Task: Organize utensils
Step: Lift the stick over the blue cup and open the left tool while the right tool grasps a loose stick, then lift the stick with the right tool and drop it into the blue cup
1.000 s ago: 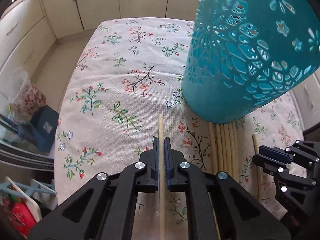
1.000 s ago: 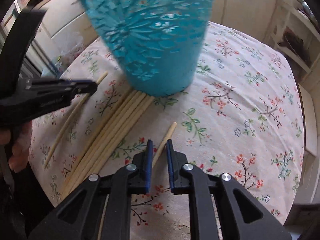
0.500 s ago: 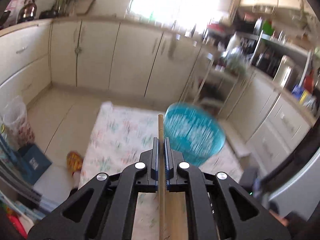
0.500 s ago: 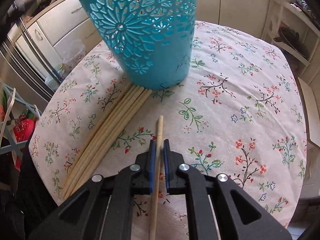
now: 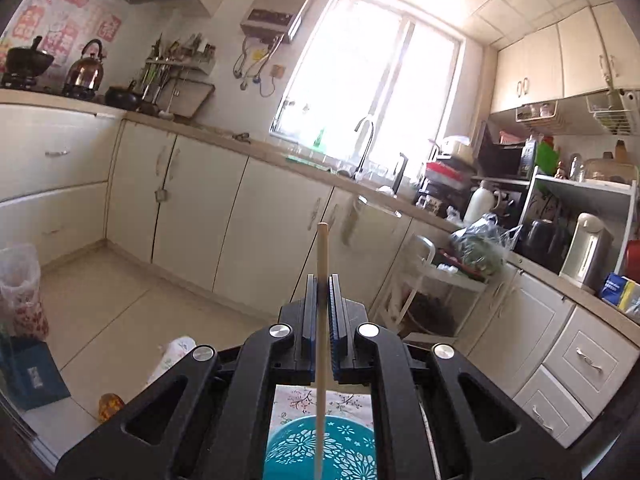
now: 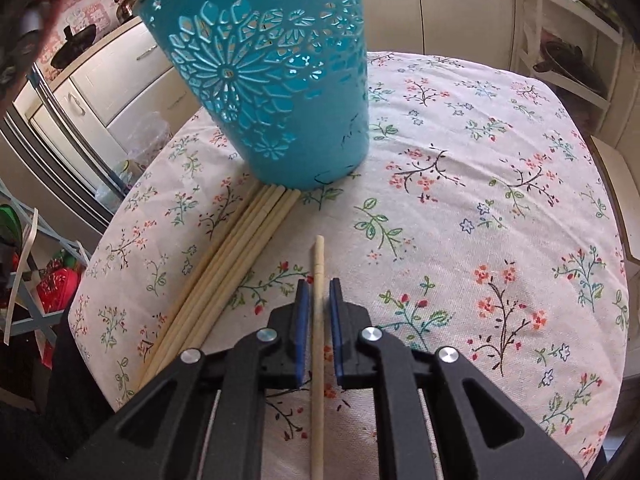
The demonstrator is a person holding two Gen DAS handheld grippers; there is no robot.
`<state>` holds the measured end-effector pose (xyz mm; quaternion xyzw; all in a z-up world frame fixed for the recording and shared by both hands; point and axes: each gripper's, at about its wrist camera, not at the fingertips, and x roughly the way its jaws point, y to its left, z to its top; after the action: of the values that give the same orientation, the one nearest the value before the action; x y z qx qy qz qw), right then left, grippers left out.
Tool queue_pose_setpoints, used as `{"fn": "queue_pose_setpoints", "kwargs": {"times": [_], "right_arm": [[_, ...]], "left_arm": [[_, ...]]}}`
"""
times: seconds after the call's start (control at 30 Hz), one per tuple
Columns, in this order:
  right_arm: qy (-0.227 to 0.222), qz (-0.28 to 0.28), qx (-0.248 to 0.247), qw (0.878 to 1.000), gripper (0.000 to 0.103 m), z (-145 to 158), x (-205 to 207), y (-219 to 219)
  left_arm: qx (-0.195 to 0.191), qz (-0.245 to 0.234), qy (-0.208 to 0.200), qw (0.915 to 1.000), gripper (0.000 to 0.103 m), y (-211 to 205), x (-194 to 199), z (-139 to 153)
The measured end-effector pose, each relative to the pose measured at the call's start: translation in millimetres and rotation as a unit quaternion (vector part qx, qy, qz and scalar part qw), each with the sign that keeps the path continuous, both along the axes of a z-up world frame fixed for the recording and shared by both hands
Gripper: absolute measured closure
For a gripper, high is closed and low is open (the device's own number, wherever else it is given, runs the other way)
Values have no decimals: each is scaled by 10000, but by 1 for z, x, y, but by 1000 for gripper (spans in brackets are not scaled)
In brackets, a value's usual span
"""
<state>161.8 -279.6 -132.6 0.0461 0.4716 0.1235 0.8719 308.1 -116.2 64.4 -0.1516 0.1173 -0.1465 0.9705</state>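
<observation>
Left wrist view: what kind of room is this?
A home kitchen, almost certainly: a kettle on the stove at the left, a sink faucet under the window, and cream cabinets along the counter.

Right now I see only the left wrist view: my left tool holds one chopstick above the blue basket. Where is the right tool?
Observer: The right tool is low over the tablecloth. Its jaws are opening, with a single chopstick between them.
Operator: Are other chopsticks waiting on the table?
Observer: Yes. A bundle of chopsticks lies flat to the left of that one, with its far ends at the foot of the basket.
Operator: Does the basket stand or lie?
Observer: It stands on its base on the cloth, open end up.
</observation>
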Motion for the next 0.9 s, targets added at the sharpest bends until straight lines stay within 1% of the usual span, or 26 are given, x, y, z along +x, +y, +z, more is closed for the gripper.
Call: {"fn": "queue_pose_setpoints", "kwargs": {"times": [0.1,0.23,0.37,0.47,0.5,0.53,0.57,0.6,0.63,0.7,0.73,0.87,0.9], "right_arm": [[-24,-7,78,10000,92,-1,0,-1],[-42,-7,117,9999,92,-1,0,-1],[5,15,134,9999,91,-2,1,0],[86,69,175,9998,86,0,0,-4],[116,100,157,9998,83,0,0,-3],[138,132,123,9997,81,1,1,-1],[179,182,36,9997,81,2,2,1],[206,215,-52,9995,81,2,2,4],[233,243,-136,9993,81,2,3,7],[311,301,-341,9985,82,2,5,12],[335,329,-533,9975,87,3,6,16],[196,549,-1304,9897,95,2,0,33],[156,582,-1382,9886,97,1,-2,34]], "left_arm": [[286,-21,148,9995,98,-14,5,-23],[693,-98,279,9972,98,-25,-4,-46],[1185,-241,613,9908,98,-31,-9,-68],[1462,-300,875,9849,93,-26,-14,-78],[1505,-266,915,9840,84,-23,-17,-80],[1518,-206,952,9836,71,-16,-21,-80],[1500,-133,975,9838,64,-9,-25,-80],[1467,-66,982,9843,53,0,-30,-78],[1429,-15,994,9847,49,9,-34,-78],[1369,-2,1073,9848,47,22,-40,-78],[1346,10,1108,9847,44,26,-43,-78],[1182,158,1303,9843,36,55,-57,-89],[1140,198,1370,9838,33,61,-59,-94]]}}
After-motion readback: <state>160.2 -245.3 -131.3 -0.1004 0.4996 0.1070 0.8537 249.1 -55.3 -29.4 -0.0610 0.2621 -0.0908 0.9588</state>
